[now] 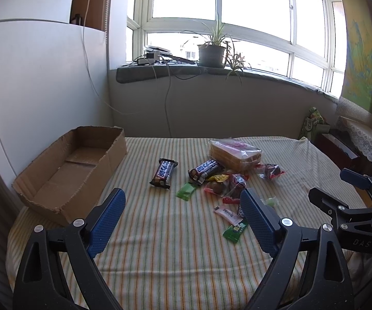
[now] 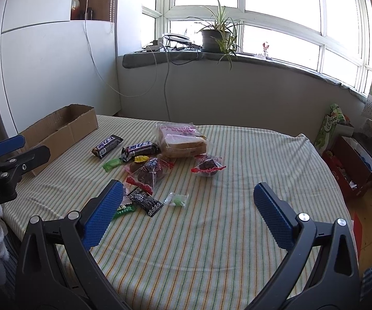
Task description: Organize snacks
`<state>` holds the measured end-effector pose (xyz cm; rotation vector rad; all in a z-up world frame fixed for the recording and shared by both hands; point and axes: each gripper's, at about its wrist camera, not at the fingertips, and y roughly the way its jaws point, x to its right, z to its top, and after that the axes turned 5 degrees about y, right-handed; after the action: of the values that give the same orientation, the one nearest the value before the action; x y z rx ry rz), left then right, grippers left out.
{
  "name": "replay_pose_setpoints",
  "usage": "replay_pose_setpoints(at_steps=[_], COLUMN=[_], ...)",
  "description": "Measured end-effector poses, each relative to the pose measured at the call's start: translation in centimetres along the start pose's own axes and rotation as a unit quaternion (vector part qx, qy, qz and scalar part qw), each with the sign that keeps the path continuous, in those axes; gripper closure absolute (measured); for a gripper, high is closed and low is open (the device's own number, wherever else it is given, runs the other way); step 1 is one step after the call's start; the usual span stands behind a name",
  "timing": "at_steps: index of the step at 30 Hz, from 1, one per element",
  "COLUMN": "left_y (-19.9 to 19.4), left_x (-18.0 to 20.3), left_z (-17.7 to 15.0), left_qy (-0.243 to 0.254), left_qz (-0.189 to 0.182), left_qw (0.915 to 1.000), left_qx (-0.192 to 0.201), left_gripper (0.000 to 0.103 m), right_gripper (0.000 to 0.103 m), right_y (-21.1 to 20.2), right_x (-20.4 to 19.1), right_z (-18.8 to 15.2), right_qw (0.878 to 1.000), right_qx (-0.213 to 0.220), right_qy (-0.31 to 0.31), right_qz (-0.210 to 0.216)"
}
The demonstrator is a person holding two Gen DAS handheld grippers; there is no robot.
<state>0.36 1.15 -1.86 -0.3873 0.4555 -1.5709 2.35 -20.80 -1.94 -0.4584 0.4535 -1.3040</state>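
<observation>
The left gripper [image 1: 182,213] and right gripper [image 2: 187,202] both hung spread wide above the striped cloth-covered table [image 2: 211,232], holding nothing.

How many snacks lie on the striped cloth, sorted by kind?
Chocolate bars: 2
Bagged sliced bread: 1
Clear packs with dark snack and red seal: 2
Green sachets: 2
Other small wrapped sweets: 5 that I can separate; the heap overlaps
Total: about 12
</observation>
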Motion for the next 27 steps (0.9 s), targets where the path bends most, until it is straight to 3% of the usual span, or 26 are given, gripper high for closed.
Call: replay_pose_setpoints(at_steps=[9, 12, 22, 25, 27], left_y=[0.7, 1.1, 2.3, 2.9, 3.3], left_x=[0.2, 0.2, -0.6, -0.8, -0.6], left_z=[-0.2, -0.5, -1.9, -2.3, -2.4], left_qy=[0.001, 0.0, -0.018, -0.033, -0.037], left_qz=[-0.005, -0.012, -0.037, -0.06, -0.075], left_qw=[0.9999, 0.9998, 0.998, 0.9957, 0.994], left_qx=[-0.011, -0.017, -0.048, -0.063, -0.07], left_gripper=[0.016, 0.017, 0.03, 0.034, 0.04], right_gripper=[0.004, 0.01, 0.019, 0.022, 0.03], right_y=[0.9, 1.3, 3.5, 4.0, 4.6], right_x=[0.3, 0.4, 1.5, 1.6, 1.5], right_z=[-0.4, -0.5, -1.2, -1.5, -1.5], right_qw=[1.0, 0.999, 0.993, 0.991, 0.99], right_qx=[-0.02, -0.032, -0.082, -0.094, -0.104], right_qy=[0.002, 0.004, 0.017, 0.016, 0.01], right_qz=[0.02, 0.035, 0.08, 0.092, 0.1])
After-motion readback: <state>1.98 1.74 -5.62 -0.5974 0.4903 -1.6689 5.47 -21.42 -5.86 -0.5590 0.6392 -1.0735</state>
